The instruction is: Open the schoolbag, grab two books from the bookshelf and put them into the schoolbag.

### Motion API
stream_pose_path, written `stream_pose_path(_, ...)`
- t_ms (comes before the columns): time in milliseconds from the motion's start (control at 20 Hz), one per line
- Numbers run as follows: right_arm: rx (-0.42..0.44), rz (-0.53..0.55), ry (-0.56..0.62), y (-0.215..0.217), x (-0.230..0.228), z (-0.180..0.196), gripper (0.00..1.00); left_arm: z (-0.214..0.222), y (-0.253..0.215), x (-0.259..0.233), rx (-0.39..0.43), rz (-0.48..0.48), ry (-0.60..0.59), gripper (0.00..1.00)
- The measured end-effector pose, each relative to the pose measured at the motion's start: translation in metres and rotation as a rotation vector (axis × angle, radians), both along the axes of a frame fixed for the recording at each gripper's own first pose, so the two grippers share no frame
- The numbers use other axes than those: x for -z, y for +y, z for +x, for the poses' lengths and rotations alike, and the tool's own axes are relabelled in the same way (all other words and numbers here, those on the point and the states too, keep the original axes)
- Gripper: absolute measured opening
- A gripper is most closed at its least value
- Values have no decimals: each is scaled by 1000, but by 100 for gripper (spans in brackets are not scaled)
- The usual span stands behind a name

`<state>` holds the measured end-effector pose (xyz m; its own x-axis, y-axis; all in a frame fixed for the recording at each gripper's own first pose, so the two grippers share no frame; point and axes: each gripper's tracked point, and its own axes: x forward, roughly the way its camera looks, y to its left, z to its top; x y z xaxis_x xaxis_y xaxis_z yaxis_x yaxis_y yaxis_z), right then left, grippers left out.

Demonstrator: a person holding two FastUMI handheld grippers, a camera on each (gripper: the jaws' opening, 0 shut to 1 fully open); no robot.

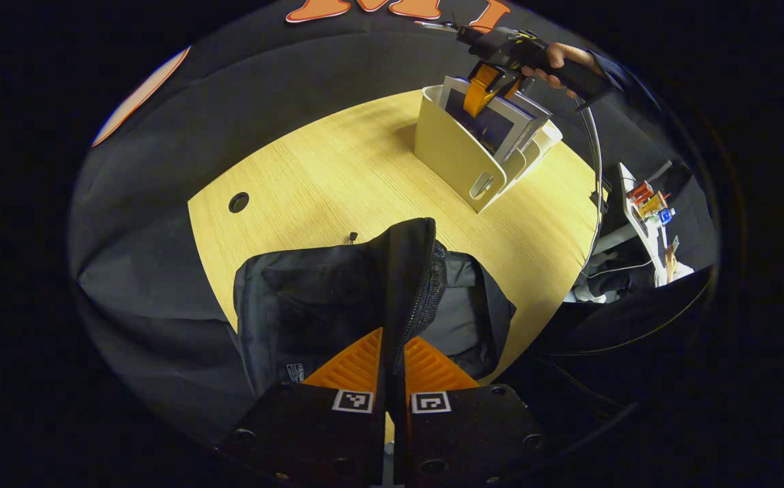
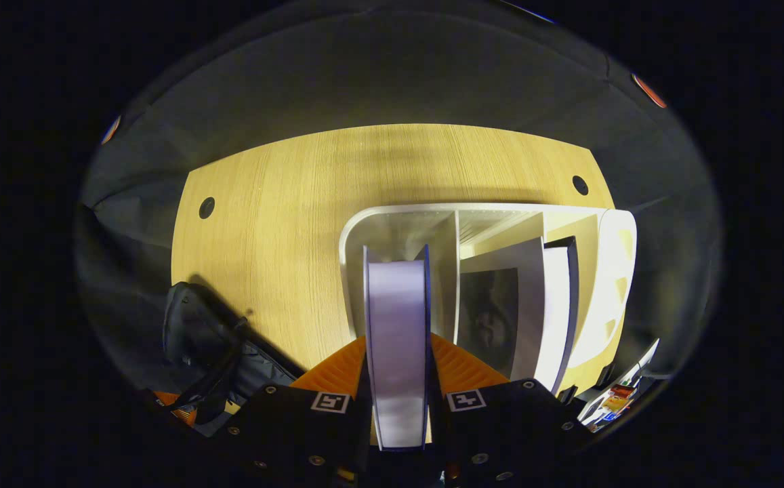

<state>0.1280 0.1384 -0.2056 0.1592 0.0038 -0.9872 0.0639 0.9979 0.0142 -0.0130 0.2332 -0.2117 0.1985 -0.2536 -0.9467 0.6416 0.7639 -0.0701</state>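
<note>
Wooden table [image 1: 337, 176]; left gripper [image 1: 392, 352] clamped on schoolbag [image 1: 337, 298], right gripper [image 2: 398, 366] on book [image 2: 397, 339].

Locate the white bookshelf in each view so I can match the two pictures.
Left gripper view: the white bookshelf stands upper right of centre on the far part of the wooden table, with the right claw reaching into it.
Right gripper view: the bookshelf sits centre right, seen from above, right behind the book the claw grips.
Shared landmark: the black schoolbag.
</note>
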Motion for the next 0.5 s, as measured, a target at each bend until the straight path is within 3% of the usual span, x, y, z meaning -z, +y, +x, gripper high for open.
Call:
stream_pose_path(200,-14,8,-43,-4,-20,-20,35,2,-3,5,1,1,9,7)
stream_pose_path(250,-29,0,-48,-8,-28,-30,42,0,-2,7,3,4,9,7)
stream_pose_path(300,-43,-5,-54,-11,-34,-38,35,0,-4,7,7,6,11,7)
stream_pose_path(500,-74,34,-98,-11,-65,-63,35,0,-4,4,17,17,10,7)
